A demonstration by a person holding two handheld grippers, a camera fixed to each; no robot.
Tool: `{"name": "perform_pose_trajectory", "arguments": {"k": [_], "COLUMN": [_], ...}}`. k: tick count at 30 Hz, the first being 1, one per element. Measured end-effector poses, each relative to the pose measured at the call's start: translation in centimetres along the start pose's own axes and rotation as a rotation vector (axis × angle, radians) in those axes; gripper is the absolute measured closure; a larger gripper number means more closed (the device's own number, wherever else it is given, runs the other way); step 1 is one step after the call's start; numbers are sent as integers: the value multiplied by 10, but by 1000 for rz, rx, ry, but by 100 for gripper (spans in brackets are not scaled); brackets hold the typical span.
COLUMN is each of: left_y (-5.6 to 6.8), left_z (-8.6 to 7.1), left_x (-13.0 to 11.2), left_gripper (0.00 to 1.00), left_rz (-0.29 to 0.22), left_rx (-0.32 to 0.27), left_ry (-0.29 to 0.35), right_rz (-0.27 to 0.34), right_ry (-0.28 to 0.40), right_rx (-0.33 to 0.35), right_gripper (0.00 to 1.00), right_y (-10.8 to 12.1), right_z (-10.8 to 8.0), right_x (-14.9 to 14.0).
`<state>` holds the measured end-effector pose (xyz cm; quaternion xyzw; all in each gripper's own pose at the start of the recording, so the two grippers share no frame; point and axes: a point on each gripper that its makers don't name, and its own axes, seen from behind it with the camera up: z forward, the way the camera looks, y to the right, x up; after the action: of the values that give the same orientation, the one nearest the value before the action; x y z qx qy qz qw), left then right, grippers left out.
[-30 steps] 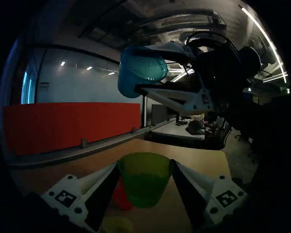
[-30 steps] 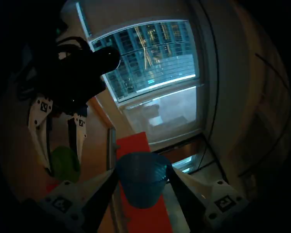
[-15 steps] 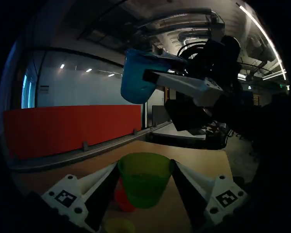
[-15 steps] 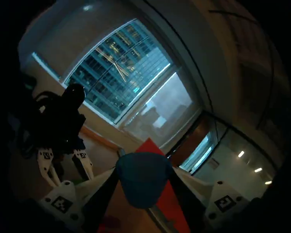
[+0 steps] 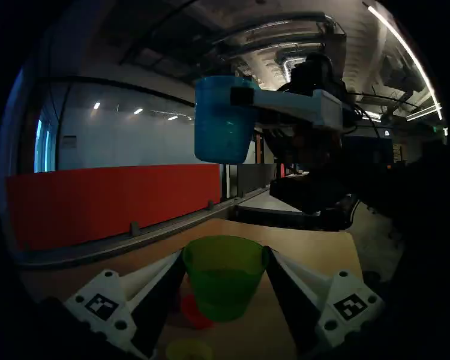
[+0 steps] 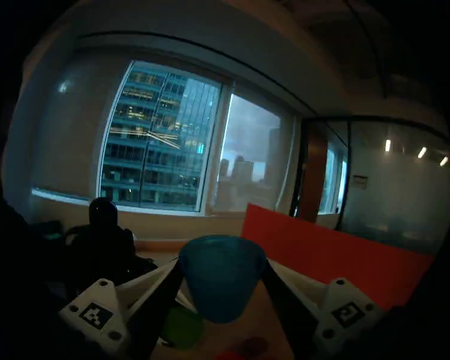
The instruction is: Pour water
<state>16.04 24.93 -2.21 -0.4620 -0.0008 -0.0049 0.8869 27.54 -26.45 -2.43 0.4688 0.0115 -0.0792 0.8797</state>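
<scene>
My left gripper (image 5: 225,282) is shut on a green cup (image 5: 225,275) that stands upright above the wooden table (image 5: 309,246). High above it in the left gripper view hangs a blue cup (image 5: 220,120), upright, held by the other gripper's white fingers (image 5: 285,103). In the right gripper view my right gripper (image 6: 222,288) is shut on that blue cup (image 6: 221,282), level and upright. Below it the green cup (image 6: 182,327) shows as a dim green patch. Any water inside the cups is hard to make out in the dim light.
A red cup (image 5: 196,311) and a yellow cup (image 5: 186,349) sit on the table under the green cup. A red partition (image 5: 105,201) runs along the table's far side. The table's right edge (image 5: 352,252) drops off toward a dark office area. Large windows (image 6: 159,156) face the right gripper.
The blue cup has swung from tipped on its side back to upright, and the right gripper has levelled out. The green cup and left gripper stayed still.
</scene>
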Motion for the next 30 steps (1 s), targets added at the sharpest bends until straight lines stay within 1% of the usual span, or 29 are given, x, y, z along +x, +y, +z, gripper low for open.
{"name": "perform_pose_trajectory", "arguments": {"k": [2,5,8,12,20,30], "left_y": [0,-1,-2,-9,-23,-42], "left_z": [-1,-3,-5,-10,-26,-46], "left_x": [1,2,3,2,3,5], "left_gripper": [11,11,11,11,11,11], "left_rz": [0,-2,0,1,-5,-13], "left_rx": [2,3,9,28,70,127], "left_ry": [1,3,4,5,7,11], "right_rz": [44,47,33,27,36,49], "right_ry": [5,10,5,-5,-22,-20], "right_rx": [9,-7,-27,-46,-85,-126], "right_gripper": [9,9,9,9,9,9], "right_y": [1,6,11,17,30,47], "right_z": [0,-1,-4,-9,-23,-41], "right_x": [1,1,-1,-7,-25,-35]}}
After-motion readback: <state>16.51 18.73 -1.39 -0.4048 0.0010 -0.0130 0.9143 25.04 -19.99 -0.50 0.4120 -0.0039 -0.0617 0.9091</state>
